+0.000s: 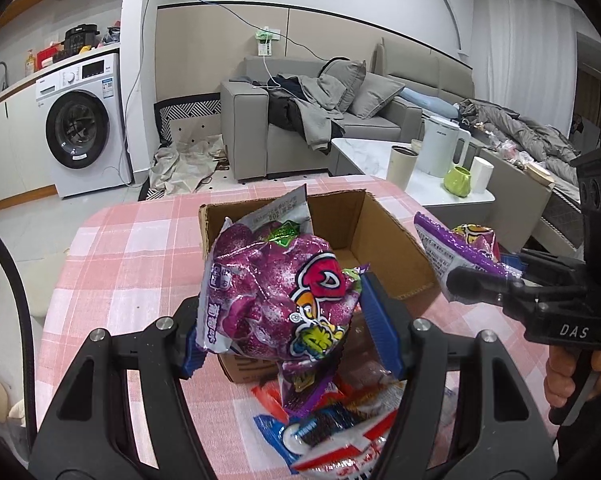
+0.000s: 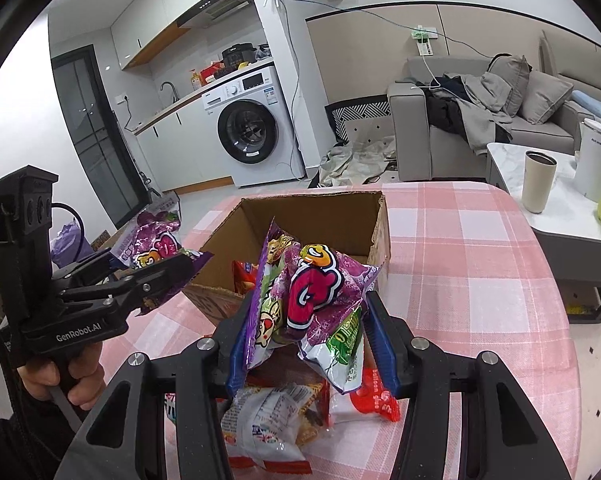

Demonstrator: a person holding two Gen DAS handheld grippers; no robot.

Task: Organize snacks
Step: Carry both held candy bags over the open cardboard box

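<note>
My left gripper (image 1: 288, 316) is shut on a purple snack bag (image 1: 276, 288) and holds it above the near edge of an open cardboard box (image 1: 376, 240). My right gripper (image 2: 308, 332) is shut on another purple snack bag (image 2: 316, 292), held over the box's (image 2: 316, 216) near side. Each gripper shows in the other's view, the right gripper (image 1: 484, 276) at right, the left gripper (image 2: 160, 276) at left. A pile of loose snack packets (image 1: 332, 432) lies on the pink checked tablecloth (image 1: 140, 264) below the grippers; it also shows in the right wrist view (image 2: 276, 420). A red packet (image 2: 244, 276) lies inside the box.
A coffee table (image 1: 364, 156) with a white kettle (image 1: 440, 146), a cream tumbler (image 1: 400, 166) and a green mug (image 1: 456, 180) stands beyond the table's far right. A grey sofa (image 1: 260, 120) and a washing machine (image 1: 80, 128) stand further back.
</note>
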